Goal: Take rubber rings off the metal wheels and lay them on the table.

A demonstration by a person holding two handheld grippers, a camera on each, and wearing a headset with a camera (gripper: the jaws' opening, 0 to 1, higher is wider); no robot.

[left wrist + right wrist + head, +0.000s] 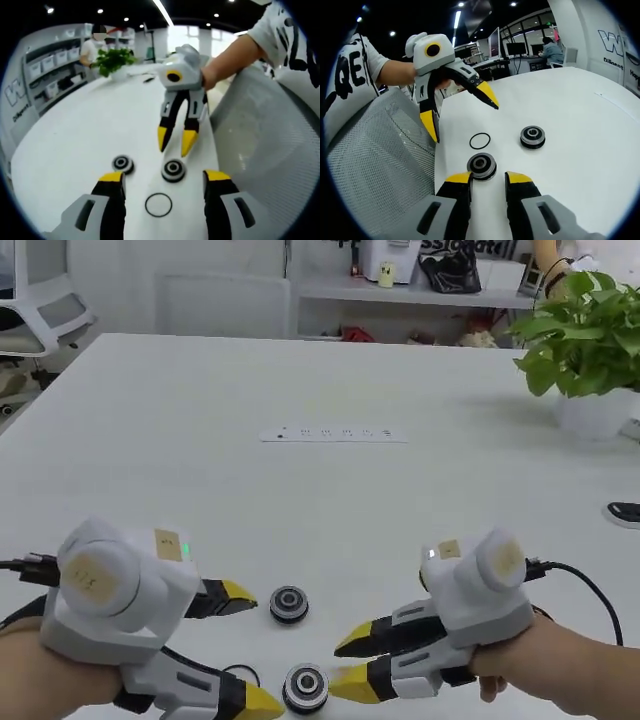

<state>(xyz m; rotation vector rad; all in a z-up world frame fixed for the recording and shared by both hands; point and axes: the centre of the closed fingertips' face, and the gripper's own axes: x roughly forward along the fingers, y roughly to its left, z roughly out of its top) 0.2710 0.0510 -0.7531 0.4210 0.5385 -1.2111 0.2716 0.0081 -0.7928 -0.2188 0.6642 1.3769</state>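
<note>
Left gripper (255, 647) jaws are spread wide and empty. Right gripper (338, 668) jaws are part-open and empty, tips aimed at the near wheel (305, 687). One rubber ring (480, 140) lies flat on the desk (330, 500) between the grippers, and the far wheel (289, 604) sits just beyond. Risks I see: nothing pins the near wheel, so a pinch at its rim could skid or roll it off the close desk edge. A left jaw could also snag the loose ring.

Two wheels lie on the desk (300, 500) near its front edge. The near wheel (305, 686) sits between the left tool (252, 647) and the right tool (342, 667), with the far wheel (289, 604) just behind it. A ring (158, 205) lies flat between the left tool's jaws. A plant (580, 330) stands far right.
</note>
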